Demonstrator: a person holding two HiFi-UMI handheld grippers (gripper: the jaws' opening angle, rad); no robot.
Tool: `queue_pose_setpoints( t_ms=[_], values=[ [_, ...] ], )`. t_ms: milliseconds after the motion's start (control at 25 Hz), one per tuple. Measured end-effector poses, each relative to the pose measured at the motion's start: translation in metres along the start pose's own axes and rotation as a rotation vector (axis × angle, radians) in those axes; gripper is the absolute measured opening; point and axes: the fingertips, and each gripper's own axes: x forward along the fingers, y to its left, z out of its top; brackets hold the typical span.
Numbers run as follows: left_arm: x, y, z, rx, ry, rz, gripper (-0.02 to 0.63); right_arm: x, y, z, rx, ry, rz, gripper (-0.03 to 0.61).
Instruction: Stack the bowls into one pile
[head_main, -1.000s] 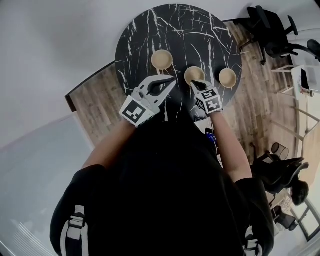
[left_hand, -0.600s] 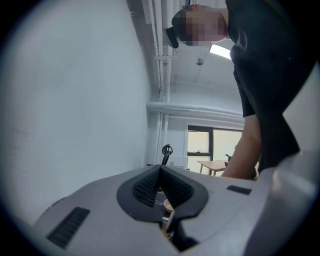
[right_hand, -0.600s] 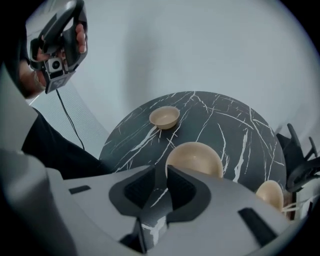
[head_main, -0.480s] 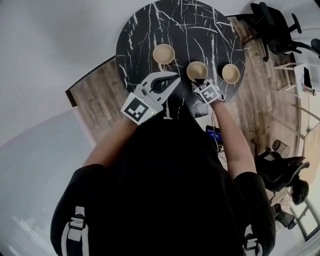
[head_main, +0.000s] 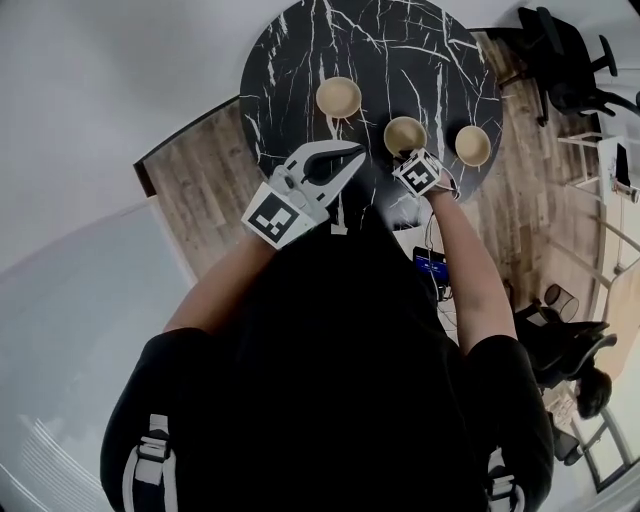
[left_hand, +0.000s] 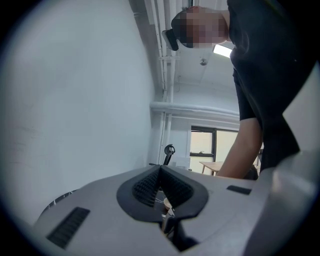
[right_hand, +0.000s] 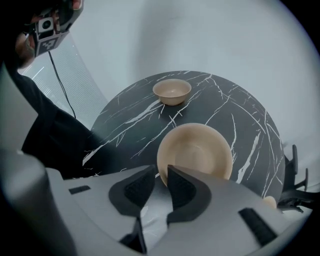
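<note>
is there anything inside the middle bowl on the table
The middle bowl looks empty: bare beige inside. Its near edge is covered by the right hand-held gripper, whose jaws are opening with the rim at their tips, not gripped, so that strip can't be checked.

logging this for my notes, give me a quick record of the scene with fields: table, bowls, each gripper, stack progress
table: round, black marble with white veins
bowls: three tan ones, all apart, none nested: left bowl, middle bowl, right bowl
left gripper: shut, empty, held level over the table's near edge
right gripper: pointing down, jaws opening, middle bowl's near rim at the gap, not gripped
stack: not started
</note>
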Motion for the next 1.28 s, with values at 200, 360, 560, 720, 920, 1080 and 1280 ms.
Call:
queue_pose_setpoints(
  t_ms=[200,360,560,720,920,1080,1280],
  values=[
    [-0.005,-0.001,0.002,-0.003,-0.003,0.01,0.005,0.002,-0.004,0.011,-0.029,-0.018,-0.027,0.033],
    [-0.007,-0.002,0.001,-0.005,-0.001,0.004,0.005,-0.006,-0.001,0.015,-0.038,-0.019,-0.044,0.017],
    [-0.004,-0.004,0.007,0.003,-0.009,-0.015,0.005,-0.02,-0.001,0.015,-0.054,-0.015,-0.076,0.011],
    [0.001,-0.009,0.008,0.005,-0.009,-0.036,0.005,-0.031,-0.004,0.017,-0.066,-0.028,-0.099,0.006],
    [0.011,-0.017,0.01,0.019,-0.021,-0.079,0.005,-0.045,-0.009,0.015,-0.055,-0.039,-0.125,0.005],
    [0.02,-0.023,0.013,0.025,-0.029,-0.113,0.005,-0.057,-0.013,0.011,-0.046,-0.05,-0.152,0.004],
    [0.035,-0.035,0.017,0.029,-0.04,-0.158,0.005,-0.079,-0.02,0.005,-0.022,-0.073,-0.187,0.005]
  ],
)
